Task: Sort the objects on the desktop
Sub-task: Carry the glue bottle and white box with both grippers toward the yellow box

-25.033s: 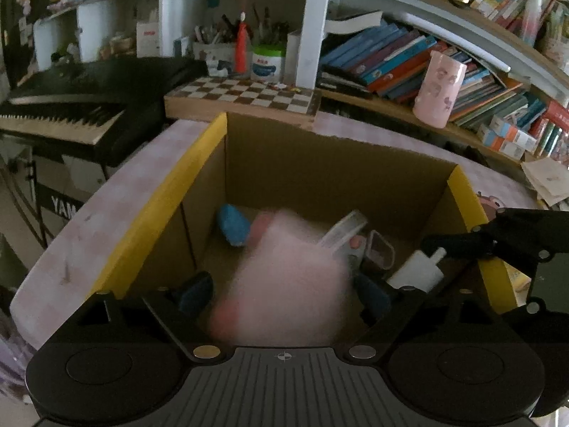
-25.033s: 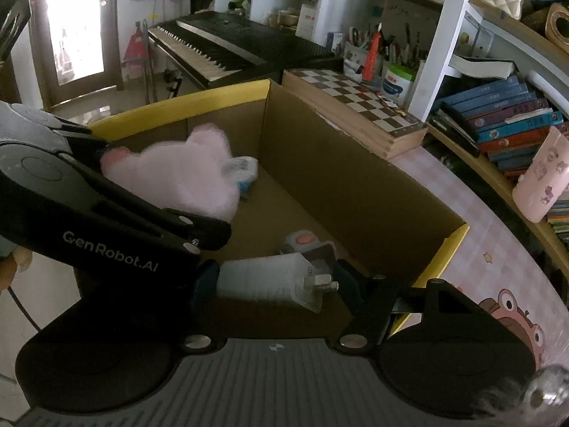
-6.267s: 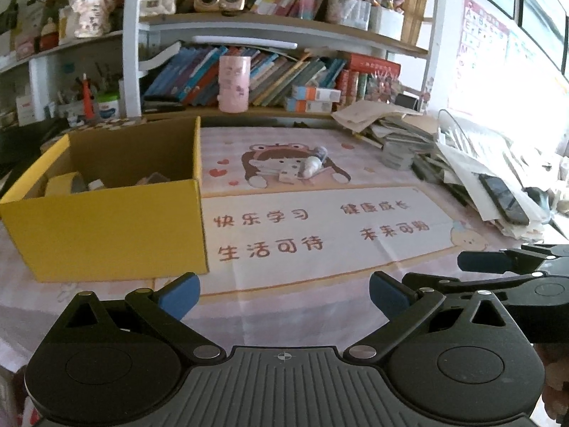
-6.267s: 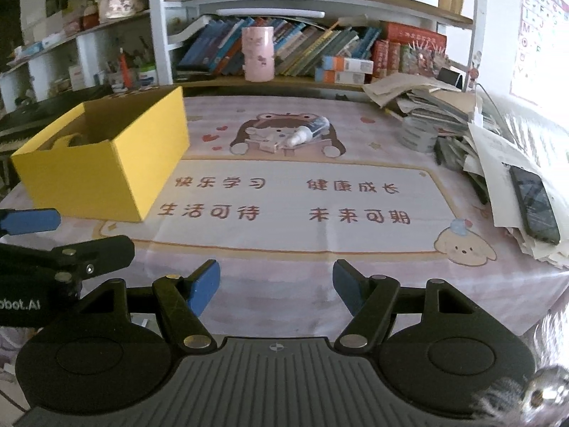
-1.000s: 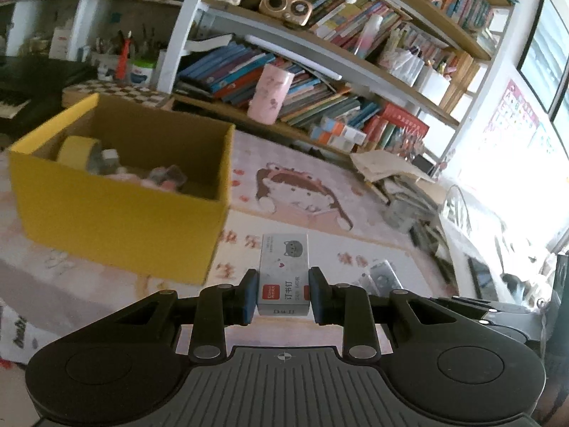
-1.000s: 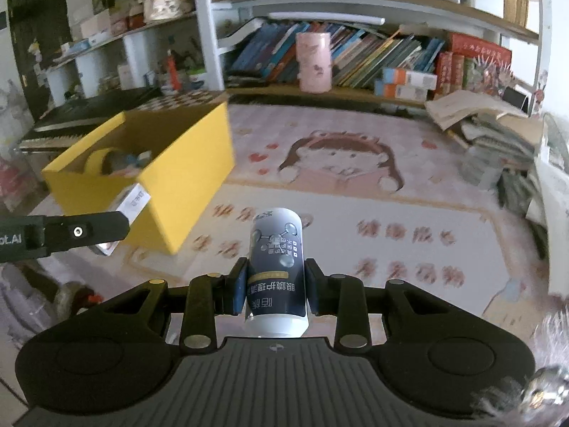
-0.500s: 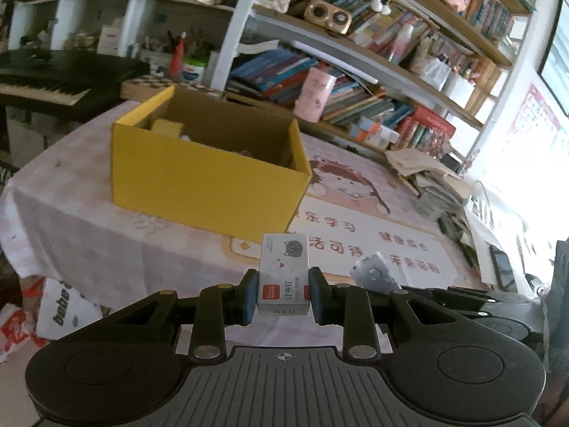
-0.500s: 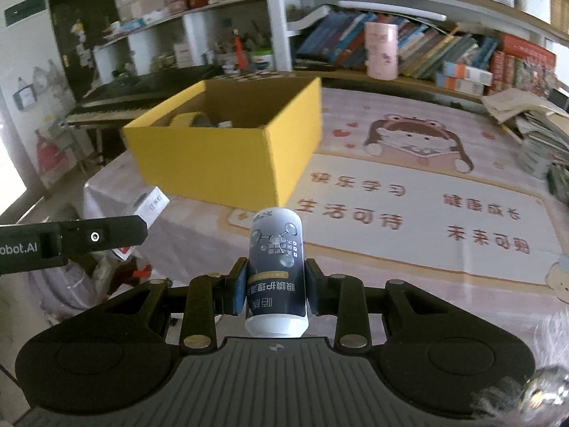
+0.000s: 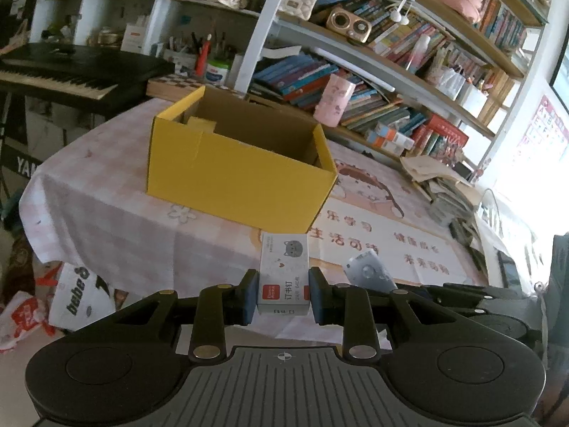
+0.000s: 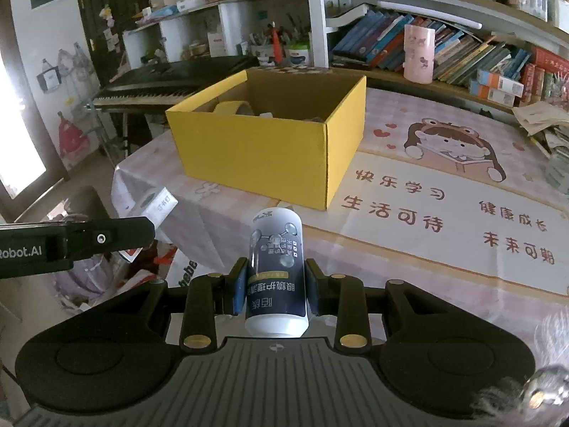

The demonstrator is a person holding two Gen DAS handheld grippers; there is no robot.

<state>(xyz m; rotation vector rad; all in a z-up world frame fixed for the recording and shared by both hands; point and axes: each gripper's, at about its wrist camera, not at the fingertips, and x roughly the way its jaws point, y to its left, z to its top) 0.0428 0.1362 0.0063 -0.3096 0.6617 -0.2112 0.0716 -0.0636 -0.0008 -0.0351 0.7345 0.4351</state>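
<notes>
My left gripper (image 9: 283, 295) is shut on a small white staples box (image 9: 283, 272) with a grey cat print and a red label. My right gripper (image 10: 275, 286) is shut on a white and dark bottle (image 10: 276, 268) with Chinese print. Both are held off the near edge of the table, short of the open yellow cardboard box (image 9: 234, 174) (image 10: 274, 153) that stands on the pink tablecloth. A yellow tape roll (image 10: 229, 107) and other small items lie inside the box. In the right wrist view the left gripper (image 10: 76, 240) reaches in from the left with the staples box (image 10: 156, 206).
A printed desk mat (image 10: 444, 210) with Chinese characters covers the table right of the box. Behind are bookshelves (image 9: 373, 82), a pink cup (image 10: 419, 53), a chessboard (image 9: 170, 83) and a black keyboard (image 9: 71, 71). Paper stacks (image 9: 441, 192) lie far right. Plastic bags (image 9: 74, 302) sit on the floor.
Both grippers, still holding their items, have pulled back and swung left over the last second. The yellow box now sits farther off and nearer the middle of both views.
</notes>
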